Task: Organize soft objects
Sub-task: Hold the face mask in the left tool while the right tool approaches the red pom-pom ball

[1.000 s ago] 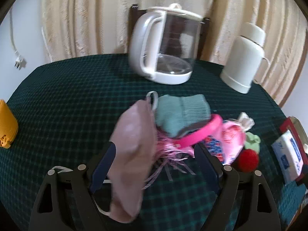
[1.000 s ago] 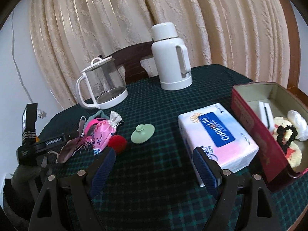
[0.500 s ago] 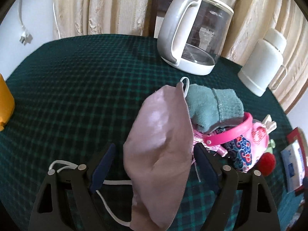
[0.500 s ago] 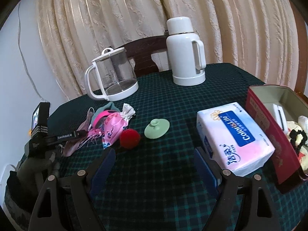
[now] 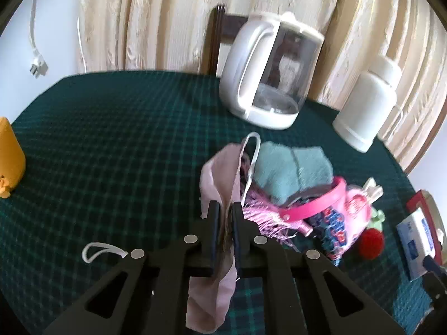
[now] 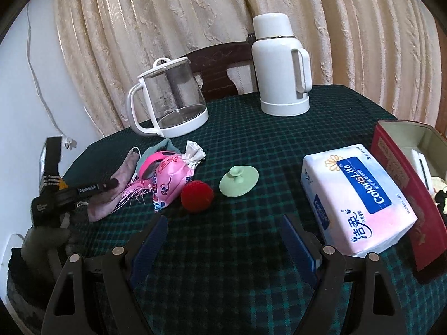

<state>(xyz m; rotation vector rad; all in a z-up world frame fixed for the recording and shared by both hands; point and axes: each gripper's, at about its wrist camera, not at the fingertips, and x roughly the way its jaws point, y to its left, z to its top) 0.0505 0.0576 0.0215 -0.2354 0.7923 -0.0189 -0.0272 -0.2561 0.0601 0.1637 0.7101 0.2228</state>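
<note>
Left wrist view: your left gripper (image 5: 224,209) sits low in the middle of the frame, jaws just snapped together on the pink face mask (image 5: 220,173).
Mask: pinched between the pads. One end bunches up above the fingertips, the other hangs off the bottom of the frame, and one white ear loop (image 5: 102,251) lies on the cloth at lower left.
Soft pile: right of the mask you've got a teal knitted cloth (image 5: 290,167), a pink headband (image 5: 321,198) lying over it, and a pink patterned pouch (image 5: 349,209) touching the band.
Red pompom (image 5: 370,241): lower right, just beside the pouch.
Right wrist view: your right gripper (image 6: 223,240) is at bottom centre, jaws wide apart with only bare tablecloth (image 6: 251,251) between them.
From that side: the soft pile is at middle left, with a green lid (image 6: 239,181) just right of the pompom.
Tissue pack (image 6: 357,195): right of centre, touching the red tin box (image 6: 402,184) at the right edge. The box is open with some stuff inside, too cut off to make out.
Back of table: glass kettle (image 6: 173,100) at left, white thermos (image 6: 280,67) at right, well apart, curtain (image 6: 223,8) behind them.
Orange thing (image 5: 9,156): left edge of the left wrist view, can't tell what it is.
</note>
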